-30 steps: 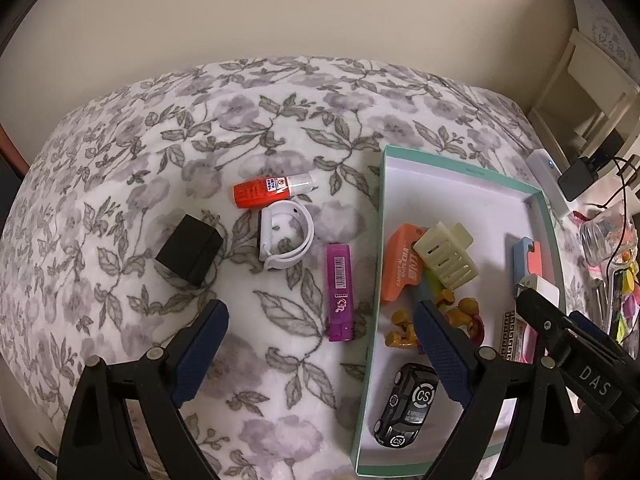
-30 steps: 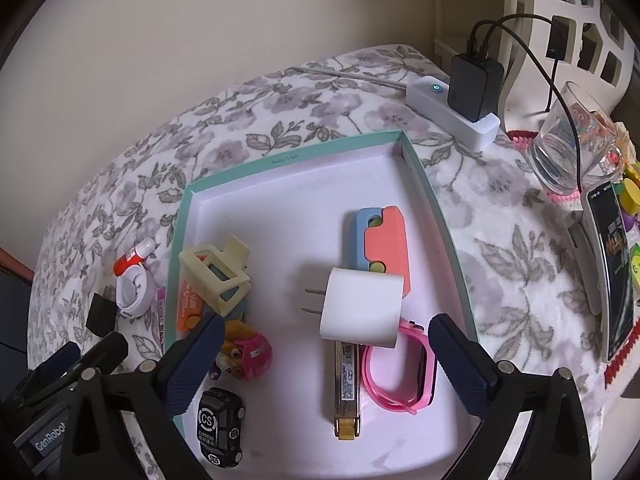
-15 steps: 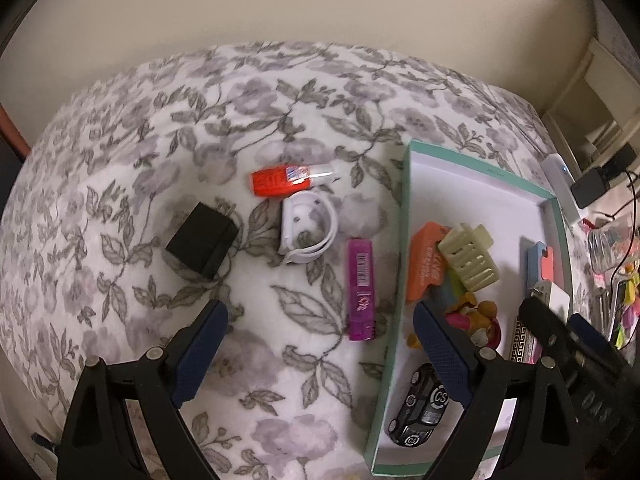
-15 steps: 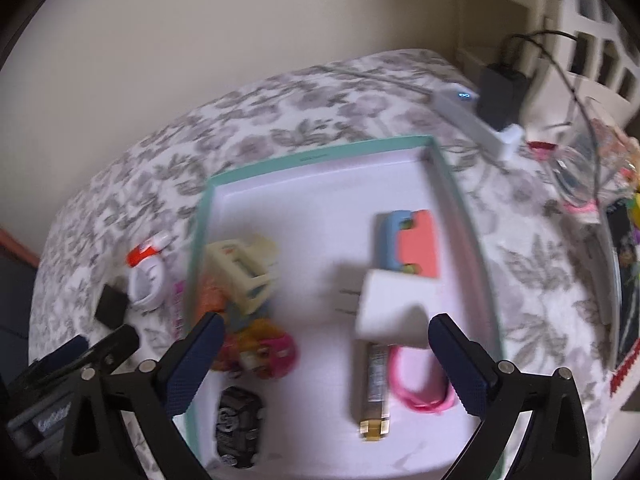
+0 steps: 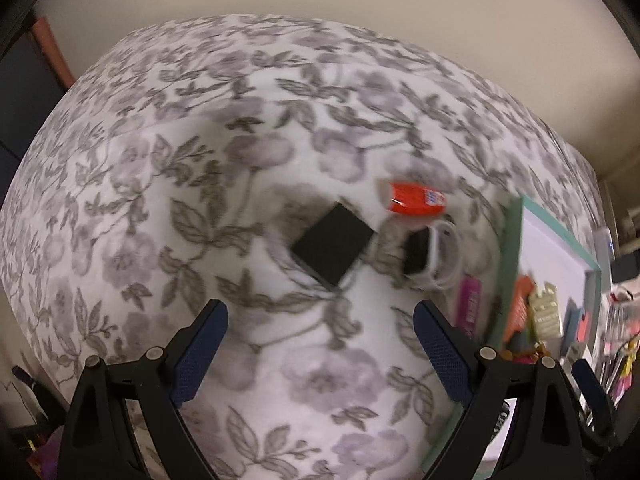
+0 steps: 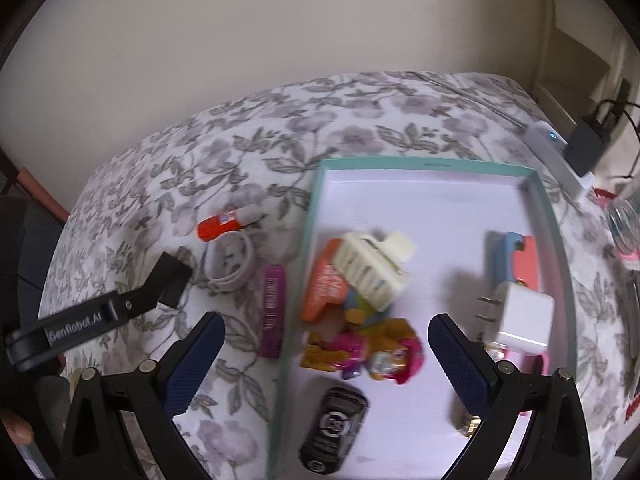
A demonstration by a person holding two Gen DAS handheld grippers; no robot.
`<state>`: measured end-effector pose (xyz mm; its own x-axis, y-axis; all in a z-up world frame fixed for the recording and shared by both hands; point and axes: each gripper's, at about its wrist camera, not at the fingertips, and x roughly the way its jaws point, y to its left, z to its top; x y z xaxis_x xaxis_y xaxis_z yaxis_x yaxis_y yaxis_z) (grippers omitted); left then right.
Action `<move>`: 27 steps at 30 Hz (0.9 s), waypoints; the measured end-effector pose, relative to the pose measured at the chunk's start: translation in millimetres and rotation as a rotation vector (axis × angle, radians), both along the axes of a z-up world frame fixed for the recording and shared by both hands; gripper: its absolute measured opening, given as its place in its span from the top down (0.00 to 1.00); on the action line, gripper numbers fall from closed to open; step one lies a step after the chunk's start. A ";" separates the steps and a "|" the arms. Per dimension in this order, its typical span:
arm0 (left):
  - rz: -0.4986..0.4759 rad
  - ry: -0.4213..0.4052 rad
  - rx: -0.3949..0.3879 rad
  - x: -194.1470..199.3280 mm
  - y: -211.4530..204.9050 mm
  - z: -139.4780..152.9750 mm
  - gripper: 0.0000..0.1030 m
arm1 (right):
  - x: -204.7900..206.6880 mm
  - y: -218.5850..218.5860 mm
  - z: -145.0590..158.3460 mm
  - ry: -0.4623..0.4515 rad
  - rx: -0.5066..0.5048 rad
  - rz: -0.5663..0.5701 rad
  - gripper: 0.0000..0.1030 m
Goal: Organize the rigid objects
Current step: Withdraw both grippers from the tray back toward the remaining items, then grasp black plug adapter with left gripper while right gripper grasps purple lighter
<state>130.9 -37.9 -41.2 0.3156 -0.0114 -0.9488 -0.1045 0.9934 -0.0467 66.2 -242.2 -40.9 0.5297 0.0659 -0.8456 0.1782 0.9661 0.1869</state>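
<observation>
A black box (image 5: 332,250) lies on the floral bedspread just ahead of my left gripper (image 5: 318,312), which is open and empty. Right of the box are an orange glue tube (image 5: 416,199), a white strap loop (image 5: 438,256) and a magenta tube (image 5: 470,310). The teal-rimmed tray (image 6: 316,208) holds a cream hair clip (image 6: 372,268), an orange piece (image 6: 324,288), toy figures (image 6: 360,348), a black toy car (image 6: 334,428), a white charger (image 6: 520,316) and a blue and coral piece (image 6: 512,256). My right gripper (image 6: 326,322) hangs open over the tray's left rim, holding nothing.
A white power strip with a black adapter (image 6: 560,152) and a drinking glass (image 6: 624,220) sit right of the tray. A hand (image 6: 16,428) shows at the lower left. The bed (image 5: 120,200) drops off on its left side, and a plain wall stands behind it.
Both grippers have shifted left. The black box now lies ahead of the left gripper instead of the magenta tube. The right gripper now straddles the tray's left rim. Nothing was picked up.
</observation>
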 end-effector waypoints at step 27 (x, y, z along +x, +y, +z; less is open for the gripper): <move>0.023 0.017 -0.035 31.2 38.9 -14.8 0.09 | 37.0 51.0 -22.6 0.041 -0.035 0.132 0.46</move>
<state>162.1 1.1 -55.9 0.3003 -0.0376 -0.9531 -0.1281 0.9886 -0.0793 103.2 -191.1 -63.5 0.4832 0.1031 -0.8694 0.0558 0.9874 0.1482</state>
